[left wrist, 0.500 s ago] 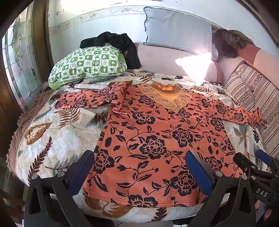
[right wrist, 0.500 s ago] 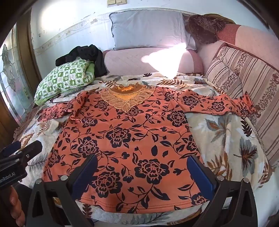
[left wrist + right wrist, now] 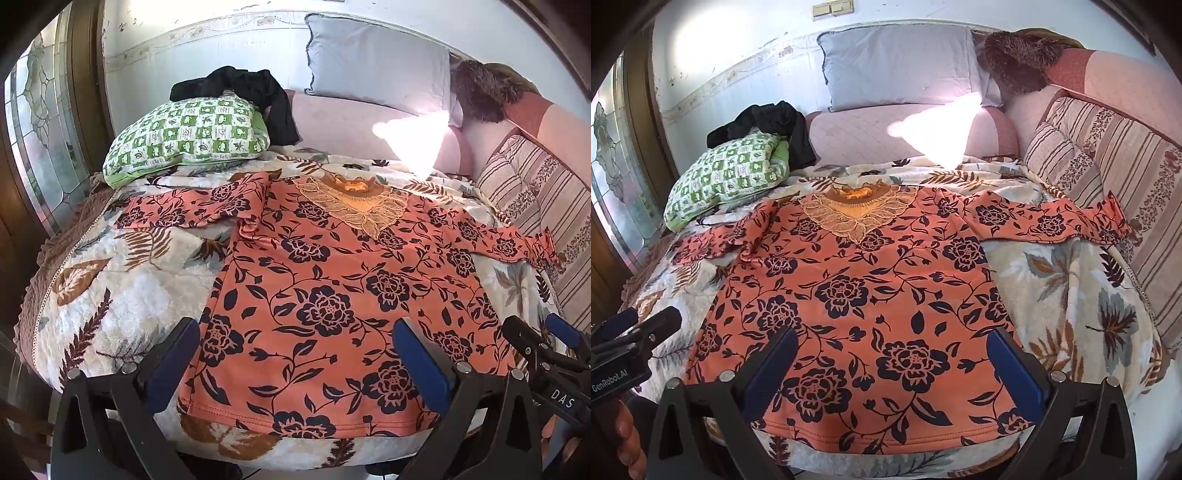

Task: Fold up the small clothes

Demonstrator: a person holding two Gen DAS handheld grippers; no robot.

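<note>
An orange long-sleeved top with dark flowers (image 3: 332,280) (image 3: 864,291) lies flat and face up on the bed, sleeves spread to both sides, lace collar at the far end. My left gripper (image 3: 295,354) hovers open over the hem's left half, nothing between its blue pads. My right gripper (image 3: 890,362) hovers open over the hem's right half, also holding nothing. Each gripper shows at the edge of the other's view: the right gripper (image 3: 546,350) and the left gripper (image 3: 635,328).
A leaf-print blanket (image 3: 122,295) covers the bed. A green checked pillow (image 3: 188,136) with a black garment (image 3: 251,88) on it lies at the far left. A grey pillow (image 3: 901,62) and pink bolster (image 3: 886,136) stand behind; striped cushions (image 3: 1108,173) line the right.
</note>
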